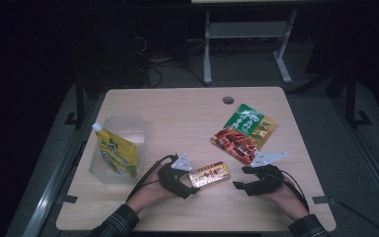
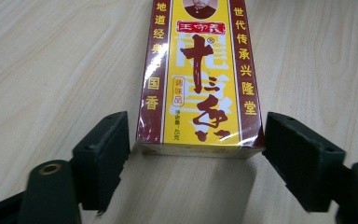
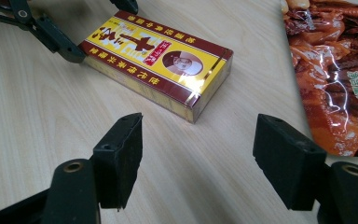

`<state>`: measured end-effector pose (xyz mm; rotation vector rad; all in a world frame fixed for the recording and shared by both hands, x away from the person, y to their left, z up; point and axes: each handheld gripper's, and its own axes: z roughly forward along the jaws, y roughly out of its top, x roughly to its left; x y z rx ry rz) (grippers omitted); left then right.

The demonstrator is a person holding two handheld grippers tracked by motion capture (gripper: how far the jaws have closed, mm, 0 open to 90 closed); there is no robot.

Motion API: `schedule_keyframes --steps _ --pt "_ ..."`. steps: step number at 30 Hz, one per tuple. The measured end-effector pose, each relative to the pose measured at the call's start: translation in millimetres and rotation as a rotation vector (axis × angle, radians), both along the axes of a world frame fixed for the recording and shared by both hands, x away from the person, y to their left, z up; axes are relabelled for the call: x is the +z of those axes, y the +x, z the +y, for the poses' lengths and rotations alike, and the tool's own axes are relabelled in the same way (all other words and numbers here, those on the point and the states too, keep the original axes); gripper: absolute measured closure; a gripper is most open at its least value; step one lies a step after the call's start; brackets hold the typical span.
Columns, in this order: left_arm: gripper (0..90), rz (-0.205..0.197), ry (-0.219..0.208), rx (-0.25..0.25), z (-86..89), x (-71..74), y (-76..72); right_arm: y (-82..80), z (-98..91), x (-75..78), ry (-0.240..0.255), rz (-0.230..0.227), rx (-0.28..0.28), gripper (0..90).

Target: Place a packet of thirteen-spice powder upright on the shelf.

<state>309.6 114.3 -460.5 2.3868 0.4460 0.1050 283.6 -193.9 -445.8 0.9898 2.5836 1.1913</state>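
A red and yellow spice box lies flat near the table's front middle. My left gripper is open at the box's left end. In the left gripper view, the jaws of my left gripper stand on either side of the near end of the box, very close to its sides. My right gripper is open just right of the box and holds nothing. In the right gripper view, my right gripper hovers over bare wood short of the box, with the left gripper's fingertips at its far end.
A yellow spouted pouch leans in a clear plastic container at the table's left. A green and red food packet lies at the right, also seen as the packet close to my right jaw. A cable hole sits near the far edge.
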Motion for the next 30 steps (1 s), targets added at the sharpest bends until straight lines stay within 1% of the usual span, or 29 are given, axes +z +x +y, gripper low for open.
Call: schedule_keyframes --steps 1,3,5,8,10,11,12,13,14,15,16,17,19,21,23,25,29,30 --pt "24.7 -0.007 -0.001 -0.001 -0.6 -0.2 -0.6 0.1 0.0 0.1 -0.001 -0.001 0.0 32.7" --pt "28.8 -0.01 -0.002 0.001 -0.8 0.5 -1.3 0.4 -0.3 0.1 -0.004 -0.005 0.005 32.6" --pt "31.0 -0.008 -0.001 -0.002 -0.9 0.6 -1.2 0.2 -0.1 0.2 -0.002 -0.006 0.003 32.5" --pt "31.6 -0.009 0.0 -0.006 -0.9 0.7 -1.2 0.1 0.4 0.5 -0.001 -0.007 0.0 31.6" --pt "31.9 -0.011 0.007 -0.012 -0.8 1.2 -1.0 0.4 1.0 0.9 0.004 -0.011 -0.012 31.0" --pt "32.0 -0.009 0.008 -0.014 -0.9 1.5 -1.1 1.1 0.7 1.3 0.005 -0.016 -0.02 33.0" --pt "32.1 -0.014 0.008 -0.016 -0.9 1.6 -1.2 1.6 1.0 2.5 0.02 0.001 -0.032 36.0" --pt "32.1 -0.013 0.007 -0.017 -0.7 1.8 -1.5 2.8 0.5 2.9 0.021 -0.004 -0.03 39.3" --pt "32.2 -0.012 0.006 -0.017 -0.4 2.1 -1.4 3.8 0.3 4.6 0.027 -0.004 -0.036 46.8" --pt "32.2 -0.009 0.0 -0.018 -0.1 2.7 -1.4 5.3 0.0 5.1 0.035 -0.02 -0.029 52.5" --pt "32.2 -0.006 -0.002 -0.02 0.6 3.5 -1.4 6.3 0.2 6.6 0.042 -0.019 -0.028 57.9" --pt "32.3 -0.006 -0.003 -0.023 0.9 4.2 -1.5 8.0 0.7 8.6 0.04 -0.026 -0.025 64.1" --pt "32.3 0.002 -0.013 -0.019 1.3 5.4 -3.4 9.5 3.5 10.5 0.044 -0.025 -0.03 72.9" --pt "32.3 -0.003 -0.014 -0.03 2.4 7.2 -3.8 11.2 8.3 11.1 0.032 -0.033 -0.033 81.1" --pt "32.3 -0.001 -0.022 -0.028 3.1 8.0 -4.8 14.4 14.5 11.3 0.021 -0.047 -0.018 86.9" --pt "32.3 -0.002 -0.02 -0.032 3.2 8.9 -5.7 18.1 20.8 11.2 0.014 -0.057 -0.005 90.0" --pt "32.3 -0.005 -0.021 -0.043 2.7 11.1 -8.3 24.6 29.2 8.2 0.012 -0.039 0.019 90.0" --pt "32.3 -0.005 -0.024 -0.042 2.5 11.7 -9.0 26.3 29.7 6.6 0.006 -0.044 0.029 90.0"
